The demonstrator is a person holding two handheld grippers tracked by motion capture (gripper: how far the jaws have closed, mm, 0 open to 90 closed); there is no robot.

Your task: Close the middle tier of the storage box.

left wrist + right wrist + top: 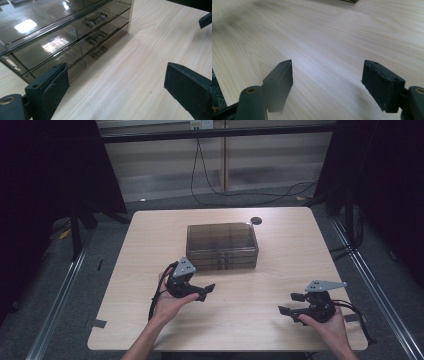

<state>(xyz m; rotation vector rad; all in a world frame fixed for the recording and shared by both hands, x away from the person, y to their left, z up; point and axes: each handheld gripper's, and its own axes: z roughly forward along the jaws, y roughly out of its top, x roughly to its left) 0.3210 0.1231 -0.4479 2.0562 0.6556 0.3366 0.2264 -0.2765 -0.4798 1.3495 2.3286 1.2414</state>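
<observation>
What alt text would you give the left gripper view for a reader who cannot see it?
A smoky transparent drawer unit with three stacked drawers, each with a clear handle, stands on a light wooden table. The left gripper has its black jaws wide open in the foreground with nothing between them. A tip of the right gripper shows at top right.

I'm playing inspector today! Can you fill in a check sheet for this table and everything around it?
Surface: pale wooden table, bare in front.
Job's things: smoky see-through drawer box, three drawers shut, handles facing the person.
Clutter: small dark round thing behind the box.
Grippers: left gripper open near the box; right gripper open over bare wood; both hold nothing.
Cables: black cables on the floor behind.
Surroundings: dark curtains, metal rails.
</observation>
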